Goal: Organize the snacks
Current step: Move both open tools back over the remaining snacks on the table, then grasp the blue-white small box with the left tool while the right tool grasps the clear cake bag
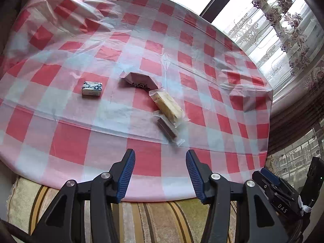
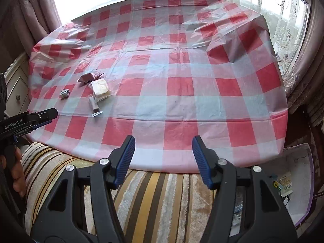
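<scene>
Crinkly, light wafer packet [image 1: 169,106] mid-worktop [image 1: 60,141]: pinch its long sides; both hand-held grippers [image 1: 160,174] [image 2: 163,160] hover released, empty.

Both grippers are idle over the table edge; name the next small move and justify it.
Probably ease the left gripper forward to the brown wafer bar in its clear wrapper. Its jaws stand open and empty, that snack lies nearest, while the right gripper faces bare red-and-white checked tablecloth.
</scene>
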Demonstrator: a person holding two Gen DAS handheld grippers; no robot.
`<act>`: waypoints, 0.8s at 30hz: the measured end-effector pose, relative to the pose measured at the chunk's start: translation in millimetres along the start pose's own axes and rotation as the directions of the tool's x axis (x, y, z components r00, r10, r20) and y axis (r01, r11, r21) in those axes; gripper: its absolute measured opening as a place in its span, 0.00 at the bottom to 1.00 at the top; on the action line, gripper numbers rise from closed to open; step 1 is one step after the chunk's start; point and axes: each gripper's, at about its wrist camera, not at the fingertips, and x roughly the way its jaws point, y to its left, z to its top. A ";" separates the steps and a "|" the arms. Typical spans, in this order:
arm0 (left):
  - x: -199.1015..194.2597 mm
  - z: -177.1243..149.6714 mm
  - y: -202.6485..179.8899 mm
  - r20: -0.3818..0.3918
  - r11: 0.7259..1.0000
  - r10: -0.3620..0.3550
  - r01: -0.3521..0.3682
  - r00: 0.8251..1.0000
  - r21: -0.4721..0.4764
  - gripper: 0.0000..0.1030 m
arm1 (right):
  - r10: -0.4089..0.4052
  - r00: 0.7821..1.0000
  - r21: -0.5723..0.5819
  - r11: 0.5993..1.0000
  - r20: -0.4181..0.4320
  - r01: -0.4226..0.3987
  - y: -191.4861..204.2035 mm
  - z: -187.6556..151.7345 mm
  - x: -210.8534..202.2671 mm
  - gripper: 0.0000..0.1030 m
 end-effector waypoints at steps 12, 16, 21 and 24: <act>8.4 40.6 66.7 0.069 0.984 0.133 -0.123 0.989 -0.130 0.52 | 0.057 0.998 -0.102 0.993 -0.011 -0.057 57.5 40.6 44.5 0.60; 19.5 53.9 70.9 0.071 0.983 0.154 -0.146 0.985 -0.114 0.52 | 0.079 0.997 -0.124 0.989 -0.008 -0.079 73.0 53.3 58.2 0.60; 33.4 66.4 70.0 0.071 0.979 0.195 -0.190 0.978 -0.074 0.52 | 0.106 0.994 -0.163 0.981 -0.013 -0.106 92.6 65.4 77.1 0.62; 40.5 71.2 70.2 0.067 0.976 0.216 -0.212 0.974 -0.058 0.52 | 0.116 0.993 -0.180 0.976 -0.026 -0.119 101.9 71.2 89.9 0.62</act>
